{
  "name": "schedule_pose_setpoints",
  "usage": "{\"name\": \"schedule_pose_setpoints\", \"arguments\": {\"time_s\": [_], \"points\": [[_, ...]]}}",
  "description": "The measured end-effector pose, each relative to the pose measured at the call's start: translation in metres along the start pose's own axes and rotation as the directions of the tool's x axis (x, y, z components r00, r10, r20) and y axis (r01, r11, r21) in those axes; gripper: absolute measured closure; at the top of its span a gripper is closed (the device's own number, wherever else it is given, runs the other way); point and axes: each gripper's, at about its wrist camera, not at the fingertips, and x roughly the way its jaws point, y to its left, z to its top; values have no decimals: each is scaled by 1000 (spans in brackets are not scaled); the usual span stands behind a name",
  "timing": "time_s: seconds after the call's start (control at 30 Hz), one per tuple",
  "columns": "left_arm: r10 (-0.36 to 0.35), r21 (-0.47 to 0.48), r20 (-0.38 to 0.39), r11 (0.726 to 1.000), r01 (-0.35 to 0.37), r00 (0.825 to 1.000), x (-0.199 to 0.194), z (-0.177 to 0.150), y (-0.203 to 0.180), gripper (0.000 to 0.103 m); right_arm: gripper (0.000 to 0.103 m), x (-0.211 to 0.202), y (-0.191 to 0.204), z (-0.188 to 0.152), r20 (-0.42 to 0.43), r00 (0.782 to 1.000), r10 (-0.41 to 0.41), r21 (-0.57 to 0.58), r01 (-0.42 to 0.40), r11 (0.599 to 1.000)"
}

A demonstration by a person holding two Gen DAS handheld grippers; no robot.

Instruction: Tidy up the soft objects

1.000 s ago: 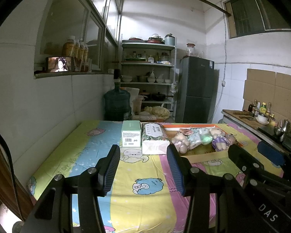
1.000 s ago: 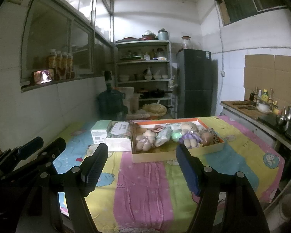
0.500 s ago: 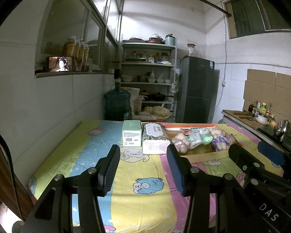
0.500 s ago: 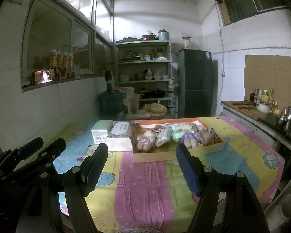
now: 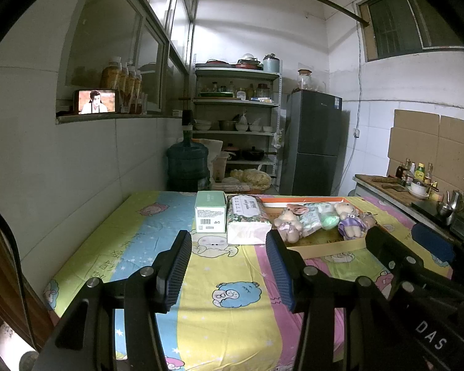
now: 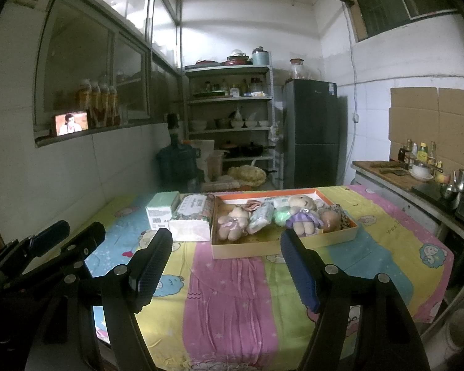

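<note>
Both grippers are held over the near end of the table [image 6: 386,225], nothing between their jaws — the left gripper [image 5: 229,266] about half open, the right gripper [image 6: 225,266] spread wide. The soft toys [image 6: 300,216] are seen lying in a shallow box [image 6: 278,247] at the far end. Just left of it a tissue pack [image 6: 191,219] touches its wall, with a green carton [image 6: 161,210] beside that. Bare patterned cloth [image 6: 232,293] lies between grippers and box — nothing is in the way.
</note>
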Motion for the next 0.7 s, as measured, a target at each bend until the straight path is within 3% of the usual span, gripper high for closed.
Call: {"name": "schedule_pose_setpoints", "arguments": {"time_s": [0.7], "points": [[0, 1, 1, 1000, 0, 1000, 0, 0, 1, 53, 28, 0, 0, -1, 1, 1000, 0, 0, 0, 1000]]}}
